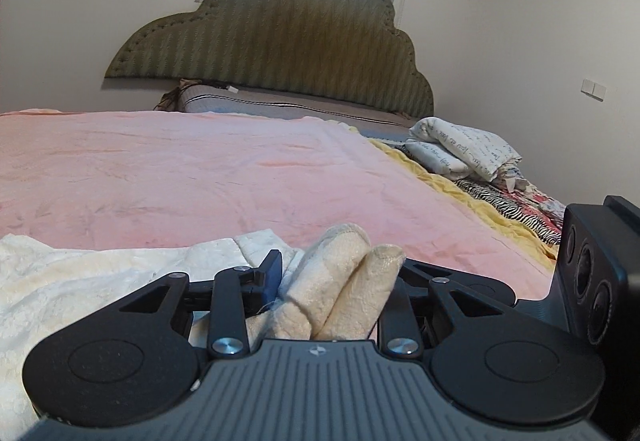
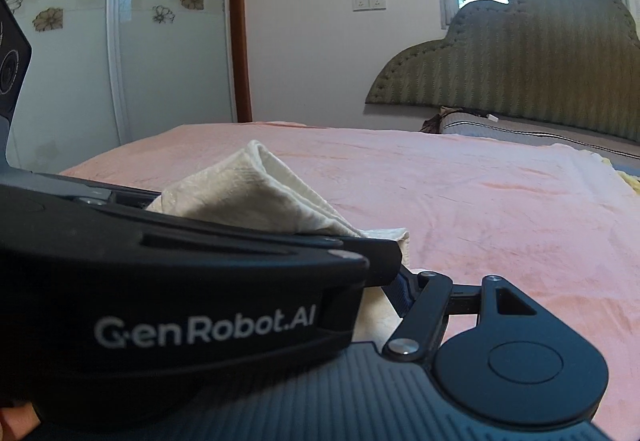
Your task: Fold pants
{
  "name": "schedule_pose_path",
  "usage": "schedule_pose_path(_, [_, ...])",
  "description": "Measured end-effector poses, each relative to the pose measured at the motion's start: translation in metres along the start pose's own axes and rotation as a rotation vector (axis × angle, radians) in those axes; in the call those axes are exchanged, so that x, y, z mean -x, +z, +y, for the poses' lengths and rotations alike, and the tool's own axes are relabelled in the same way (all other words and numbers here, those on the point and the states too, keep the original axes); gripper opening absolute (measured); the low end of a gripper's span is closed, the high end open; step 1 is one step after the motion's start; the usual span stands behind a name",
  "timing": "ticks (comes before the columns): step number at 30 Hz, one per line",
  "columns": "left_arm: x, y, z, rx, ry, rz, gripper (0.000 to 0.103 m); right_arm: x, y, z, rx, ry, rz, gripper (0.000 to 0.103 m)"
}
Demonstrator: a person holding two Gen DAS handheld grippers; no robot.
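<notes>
The cream textured pants (image 1: pixel 80 281) lie on the pink blanket (image 1: pixel 200 169), spread to my left. My left gripper (image 1: pixel 332 281) is shut on a bunched fold of the pants (image 1: pixel 344 281) that stands up between its fingers. In the right wrist view the left gripper's black body (image 2: pixel 160 281) crosses right in front of the camera and hides much. A folded edge of the pants (image 2: pixel 256 197) rises behind it. My right gripper (image 2: pixel 394 269) has only one finger (image 2: pixel 404 293) showing, pressed against cream cloth; its other finger is hidden.
The bed's green padded headboard (image 1: pixel 280 49) stands at the far end with a striped pillow (image 1: pixel 224 101) below it. Folded white printed bedding (image 1: pixel 464 153) and zebra-patterned cloth (image 1: pixel 508 201) lie at the bed's right edge. A sliding glass door (image 2: pixel 120 41) stands left.
</notes>
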State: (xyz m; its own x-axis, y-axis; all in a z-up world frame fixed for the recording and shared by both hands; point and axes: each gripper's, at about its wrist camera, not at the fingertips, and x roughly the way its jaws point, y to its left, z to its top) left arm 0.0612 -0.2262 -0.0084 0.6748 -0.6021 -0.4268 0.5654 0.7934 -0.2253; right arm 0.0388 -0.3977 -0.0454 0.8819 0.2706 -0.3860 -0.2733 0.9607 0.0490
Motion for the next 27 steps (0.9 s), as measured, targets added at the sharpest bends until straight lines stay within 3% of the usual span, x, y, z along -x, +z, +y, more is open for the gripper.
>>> schedule_pose_path(5, [-0.011,-0.004,-0.011,-0.014,-0.029,0.029,0.034,0.007,-0.007,-0.009,-0.001,-0.028,0.004,0.069])
schedule_pose_path(10, [-0.035,-0.022,-0.013,0.000,-0.070,0.143,0.036,0.006,-0.024,-0.021,-0.046,-0.045,0.082,0.071])
schedule_pose_path(16, [-0.047,-0.036,-0.017,-0.033,-0.114,0.212,0.050,0.008,-0.046,-0.025,-0.086,-0.097,0.185,0.073])
schedule_pose_path(20, [-0.039,-0.029,-0.013,-0.013,-0.165,0.248,0.054,0.023,-0.049,-0.030,-0.091,-0.120,0.230,0.084])
schedule_pose_path(24, [-0.014,-0.009,0.000,-0.018,-0.263,0.268,0.060,0.039,-0.048,-0.045,-0.120,-0.144,0.266,0.084])
schedule_pose_path(27, [0.010,0.009,0.026,-0.071,-0.170,0.202,0.078,0.054,-0.043,-0.053,-0.146,-0.228,0.260,0.084])
